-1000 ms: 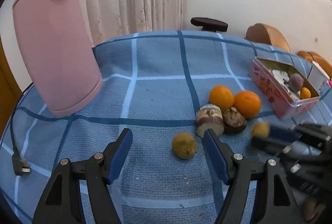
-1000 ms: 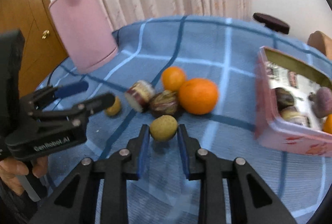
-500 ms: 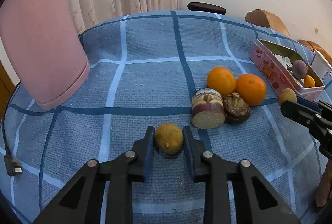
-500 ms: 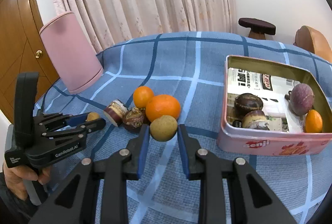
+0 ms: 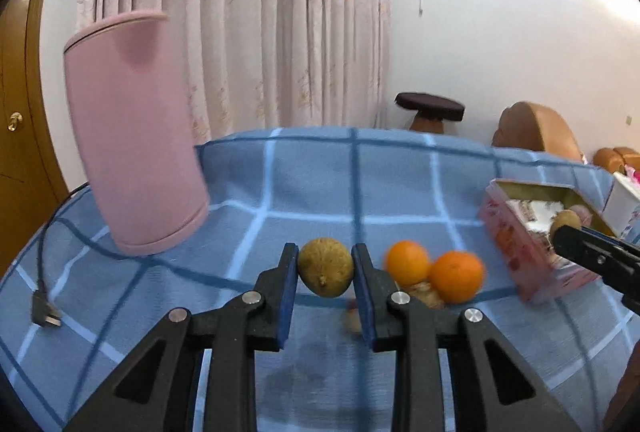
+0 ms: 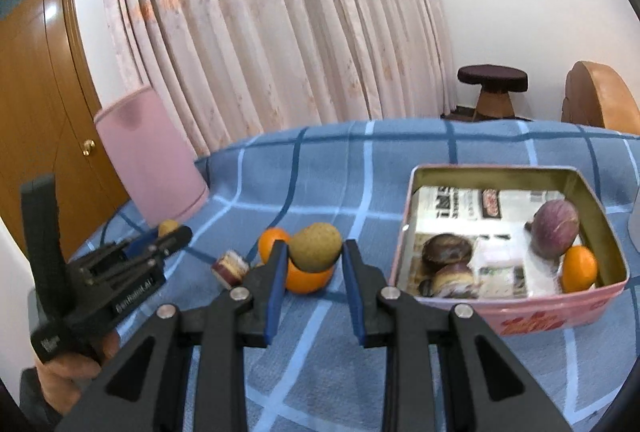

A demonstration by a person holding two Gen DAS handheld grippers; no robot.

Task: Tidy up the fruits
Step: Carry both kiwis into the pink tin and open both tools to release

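My left gripper (image 5: pixel 325 266) is shut on a yellow-brown fruit (image 5: pixel 325 266) and holds it above the blue checked tablecloth (image 5: pixel 312 184). My right gripper (image 6: pixel 315 252) is shut on a brownish-green fruit (image 6: pixel 315 246), lifted left of the pink tin (image 6: pixel 516 306). The tin holds a purple fruit (image 6: pixel 556 234), a small orange (image 6: pixel 579 268) and two dark brown fruits (image 6: pixel 444 252). Two oranges (image 5: pixel 456 276) and a cut purple-skinned piece (image 6: pixel 230 267) lie on the cloth. The right gripper also shows in the left wrist view (image 5: pixel 560 236), by the tin (image 5: pixel 532 256).
A tall pink cylinder (image 5: pixel 132 136) stands at the table's left with a black cord and plug (image 5: pixel 46 314). A stool (image 6: pixel 492 88) and brown chairs (image 5: pixel 536 130) stand beyond the table. Curtains hang behind. A white box (image 5: pixel 624 200) sits right of the tin.
My left gripper closed on the yellow-brown fruit and lifted it off the cloth. My right gripper rose with its fruit and moved toward the tin.
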